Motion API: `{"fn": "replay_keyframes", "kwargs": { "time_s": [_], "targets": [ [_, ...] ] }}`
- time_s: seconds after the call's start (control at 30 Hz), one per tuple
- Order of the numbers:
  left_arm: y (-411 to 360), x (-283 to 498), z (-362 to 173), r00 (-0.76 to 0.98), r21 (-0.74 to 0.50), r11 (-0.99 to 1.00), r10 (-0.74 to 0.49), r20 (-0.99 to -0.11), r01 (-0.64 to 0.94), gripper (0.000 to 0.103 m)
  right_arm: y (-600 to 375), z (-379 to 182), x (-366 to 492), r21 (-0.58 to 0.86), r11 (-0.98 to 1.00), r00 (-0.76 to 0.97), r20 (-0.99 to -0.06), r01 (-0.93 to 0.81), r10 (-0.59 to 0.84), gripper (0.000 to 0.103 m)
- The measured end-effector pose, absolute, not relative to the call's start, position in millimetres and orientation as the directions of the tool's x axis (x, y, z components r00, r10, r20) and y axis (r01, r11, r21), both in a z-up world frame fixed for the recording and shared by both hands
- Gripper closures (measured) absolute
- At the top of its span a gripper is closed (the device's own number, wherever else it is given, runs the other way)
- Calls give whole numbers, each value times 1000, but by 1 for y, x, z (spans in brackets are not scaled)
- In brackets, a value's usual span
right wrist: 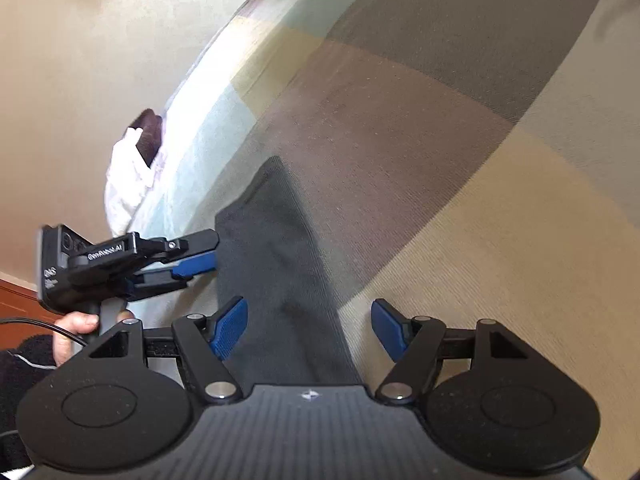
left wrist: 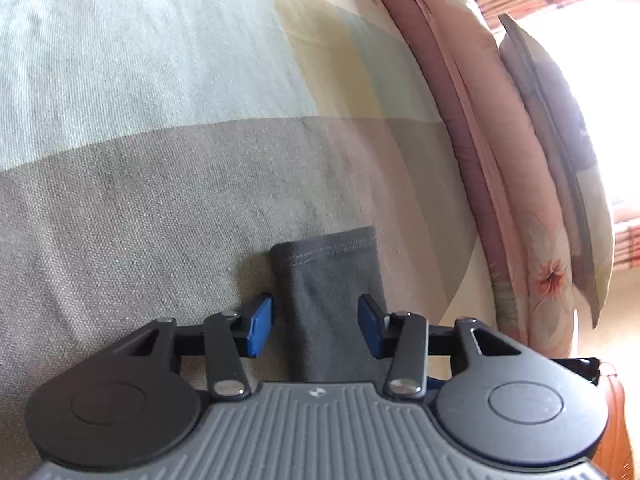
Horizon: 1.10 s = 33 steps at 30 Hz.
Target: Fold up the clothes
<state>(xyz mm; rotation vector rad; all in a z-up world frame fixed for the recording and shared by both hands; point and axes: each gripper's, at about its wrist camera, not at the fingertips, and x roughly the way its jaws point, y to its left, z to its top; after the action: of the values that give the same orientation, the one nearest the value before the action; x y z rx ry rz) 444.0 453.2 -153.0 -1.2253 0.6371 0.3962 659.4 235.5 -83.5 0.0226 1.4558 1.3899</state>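
Both grippers stood open over the bed [left wrist: 160, 160]: the left gripper [left wrist: 316, 330] straddled a dark grey garment [left wrist: 332, 300], the right gripper [right wrist: 310, 330] likewise.

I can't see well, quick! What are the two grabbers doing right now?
Left gripper: open, holding nothing; the dark grey garment lies between its pads.
Right gripper: open, holding nothing, over the same garment.

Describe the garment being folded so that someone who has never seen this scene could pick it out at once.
Start from the bed sheet, patterned in big pale green, grey and cream blocks. On its grey block lies a narrow dark grey garment, ending in a double-stitched hem. It is the only dark, plain cloth on the sheet; the quilt at the edge is pink and flowered.
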Motion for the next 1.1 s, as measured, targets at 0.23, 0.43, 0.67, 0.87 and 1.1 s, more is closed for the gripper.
{"fn": "replay_keyframes", "kwargs": {
  "time_s": [0.23,0.43,0.67,0.87,1.1],
  "targets": [
    [462,462,-161,805,-777,291,-41,-592,-558,60,294,-106,672,843,254,-567,-514,-475,644,30],
    [457,458,-163,781,-737,361,-39,-624,-571,86,292,-107,665,836,222,-592,-519,-501,616,45],
    [450,480,-147,740,-642,505,-8,-672,-577,99,295,-121,665,802,329,-492,-574,-498,655,102],
    [448,508,-124,793,-672,544,-21,-609,-502,101,283,-85,666,714,344,-366,-638,-610,677,100],
    [440,560,-95,843,-689,621,-81,-531,-374,101,241,-43,703,668,389,-214,-635,-634,742,100]
  ]
}}
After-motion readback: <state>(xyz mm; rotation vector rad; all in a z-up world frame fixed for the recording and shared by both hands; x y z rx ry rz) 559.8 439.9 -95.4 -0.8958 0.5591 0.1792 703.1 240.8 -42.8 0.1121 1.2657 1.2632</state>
